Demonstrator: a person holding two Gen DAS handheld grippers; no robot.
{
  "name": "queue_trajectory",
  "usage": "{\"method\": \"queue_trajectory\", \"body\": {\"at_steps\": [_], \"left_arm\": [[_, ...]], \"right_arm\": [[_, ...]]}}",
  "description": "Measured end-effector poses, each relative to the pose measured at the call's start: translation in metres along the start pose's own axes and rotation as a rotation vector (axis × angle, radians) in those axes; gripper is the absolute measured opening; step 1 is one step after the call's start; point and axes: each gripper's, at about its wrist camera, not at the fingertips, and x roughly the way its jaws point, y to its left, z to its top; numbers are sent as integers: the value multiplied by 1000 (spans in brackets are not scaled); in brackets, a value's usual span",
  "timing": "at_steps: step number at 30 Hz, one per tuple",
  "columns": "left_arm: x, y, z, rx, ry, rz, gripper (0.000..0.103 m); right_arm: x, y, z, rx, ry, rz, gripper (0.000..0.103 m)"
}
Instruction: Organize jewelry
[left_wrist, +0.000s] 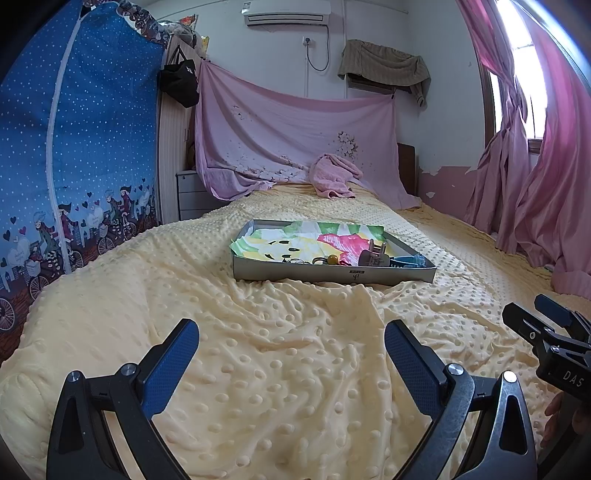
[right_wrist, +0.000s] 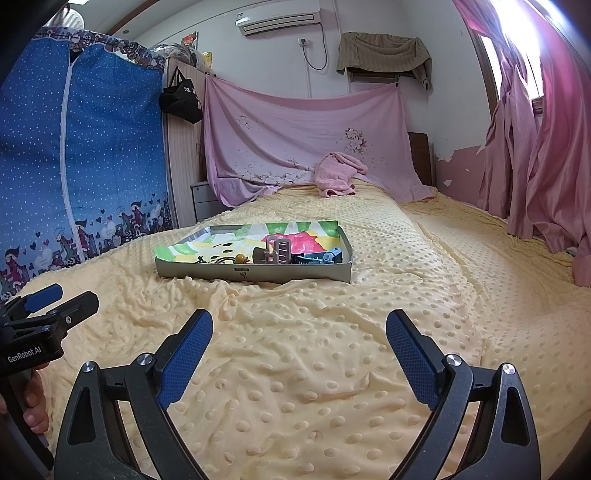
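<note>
A shallow grey tray (left_wrist: 332, 275) (right_wrist: 255, 274) lined with a bright flowered cloth sits on the yellow dotted blanket in the middle of the bed. In its near right part lie a grey-pink hair claw (left_wrist: 373, 254) (right_wrist: 275, 251), a blue clip (left_wrist: 408, 261) (right_wrist: 317, 257), an amber bead (left_wrist: 331, 259) (right_wrist: 241, 258) and thin dark pieces. My left gripper (left_wrist: 291, 341) is open over bare blanket, well short of the tray. My right gripper (right_wrist: 299, 328) is open too, holding nothing. Each gripper shows at the edge of the other's view.
A blue dotted fabric wardrobe (left_wrist: 74, 147) stands left of the bed. A pink sheet (left_wrist: 295, 140) hangs at the head with a pink towel (left_wrist: 334, 177) below it. Pink curtains (left_wrist: 535, 184) hang on the right. The person's fingers (right_wrist: 35, 406) hold the left handle.
</note>
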Motion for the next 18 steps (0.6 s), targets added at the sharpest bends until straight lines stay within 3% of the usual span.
{"method": "queue_trajectory", "body": {"at_steps": [18], "left_arm": [[-1, 0, 0, 0, 1, -2, 101]], "right_arm": [[0, 0, 0, -1, 0, -1, 92]]}}
